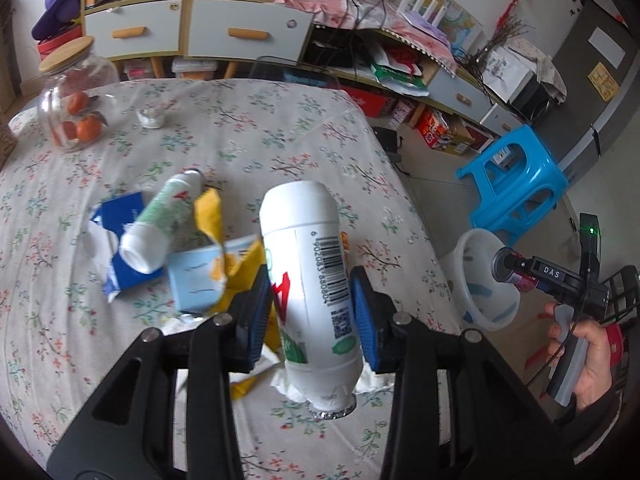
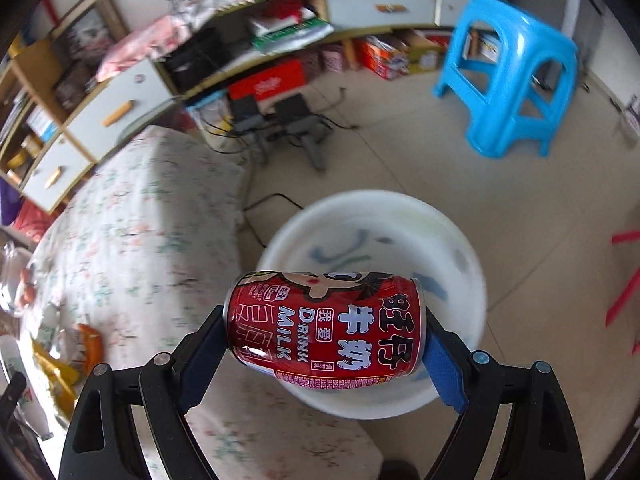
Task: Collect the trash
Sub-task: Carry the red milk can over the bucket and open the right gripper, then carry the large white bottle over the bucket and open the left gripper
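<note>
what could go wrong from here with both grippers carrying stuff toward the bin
The red can is clamped end to end in the right gripper, above the white bin but near its rim; released now, it might clip the edge and roll across the floor. The left gripper holds a white bottle tilted over the table, so it may slip on the way over.

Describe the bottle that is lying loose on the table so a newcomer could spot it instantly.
On the floral tablecloth, find the litter heap of blue and yellow wrappers. The loose bottle lies tilted across it, white with a green label. Unlike the similar held bottle, no tongs grip it.
</note>
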Available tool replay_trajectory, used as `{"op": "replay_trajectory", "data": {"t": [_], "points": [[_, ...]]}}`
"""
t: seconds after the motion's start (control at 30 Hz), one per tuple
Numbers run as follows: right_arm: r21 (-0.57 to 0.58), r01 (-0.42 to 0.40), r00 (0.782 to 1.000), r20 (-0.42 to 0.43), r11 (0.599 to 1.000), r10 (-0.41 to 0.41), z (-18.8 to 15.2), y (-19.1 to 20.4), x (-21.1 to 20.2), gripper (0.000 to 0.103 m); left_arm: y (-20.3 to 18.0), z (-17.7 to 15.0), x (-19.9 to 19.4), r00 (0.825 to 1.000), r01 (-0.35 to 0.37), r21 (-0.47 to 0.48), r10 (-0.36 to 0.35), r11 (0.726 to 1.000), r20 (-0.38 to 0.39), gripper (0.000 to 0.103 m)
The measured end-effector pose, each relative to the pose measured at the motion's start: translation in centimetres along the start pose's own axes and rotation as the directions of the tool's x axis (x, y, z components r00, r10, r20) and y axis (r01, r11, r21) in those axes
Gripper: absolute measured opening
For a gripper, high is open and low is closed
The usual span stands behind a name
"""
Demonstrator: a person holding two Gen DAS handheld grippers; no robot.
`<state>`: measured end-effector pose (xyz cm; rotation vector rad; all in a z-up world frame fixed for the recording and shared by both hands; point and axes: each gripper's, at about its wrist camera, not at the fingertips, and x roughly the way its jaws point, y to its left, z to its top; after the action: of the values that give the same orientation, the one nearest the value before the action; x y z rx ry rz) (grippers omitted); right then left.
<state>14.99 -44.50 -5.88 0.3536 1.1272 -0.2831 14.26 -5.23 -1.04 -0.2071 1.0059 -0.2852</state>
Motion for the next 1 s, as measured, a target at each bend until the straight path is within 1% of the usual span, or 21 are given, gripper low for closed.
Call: {"op": "replay_trajectory", "data": {"t": [0.07,0.13,0.27,0.3,0.33,0.37,0.53,0.77,0.87,1.0], "points": [[0.024,0.004,1.000,-0.027,1.000,-0.003,0.1,-1.2,0.9,0.090,-0.9,-0.1,0.6,1.000,0.004,0.013,-0.004,1.000,-0.010,0.041],[0.044,-0.008,0.998,-0.058,0.999,0.010,0.1,-2.0,1.9,0.090,-1.9,-0.3,1.1,1.000,0.007,0.025,-0.006,1.000,-0.016,0.041],[0.060,-0.024,0.995,-0.096,0.998,0.029,0.2,-2.7,2.9,0.091,-3.7,-0.5,2.0,0.999,0.017,0.038,-0.016,0.999,-0.030,0.041],[0.067,-0.030,0.995,-0.097,0.997,0.037,0.2,-2.8,2.8,0.094,-4.2,-0.6,2.2,0.999,0.023,0.042,-0.022,0.999,-0.034,0.041],[0.067,-0.034,0.995,-0.092,0.997,0.040,0.2,-2.7,2.6,0.099,-4.6,-0.7,2.3,0.999,0.027,0.046,-0.025,0.999,-0.035,0.041],[0.063,-0.039,0.996,-0.076,0.997,0.043,0.2,-2.7,2.1,0.099,-5.1,-0.7,2.4,0.999,0.030,0.053,-0.028,0.998,-0.037,0.041],[0.040,-0.064,0.998,-0.026,0.997,0.065,-0.1,-4.0,-0.5,0.099,-7.1,-1.3,3.0,0.998,0.041,0.083,-0.037,0.996,-0.044,0.041],[0.047,-0.050,0.998,0.033,0.998,0.049,-1.6,-7.0,-4.3,0.099,-10.6,-1.7,4.7,0.992,0.087,0.130,-0.075,0.988,-0.098,0.041],[0.059,-0.047,0.998,0.052,0.997,0.044,-2.4,-8.5,-5.5,0.099,-13.1,-1.9,5.3,0.990,0.108,0.179,-0.090,0.978,-0.108,0.041],[0.068,-0.048,0.997,0.056,0.997,0.044,-3.5,-10.0,-6.2,0.099,-17.1,-2.0,6.6,0.983,0.160,0.233,-0.133,0.959,-0.125,0.041]]}}
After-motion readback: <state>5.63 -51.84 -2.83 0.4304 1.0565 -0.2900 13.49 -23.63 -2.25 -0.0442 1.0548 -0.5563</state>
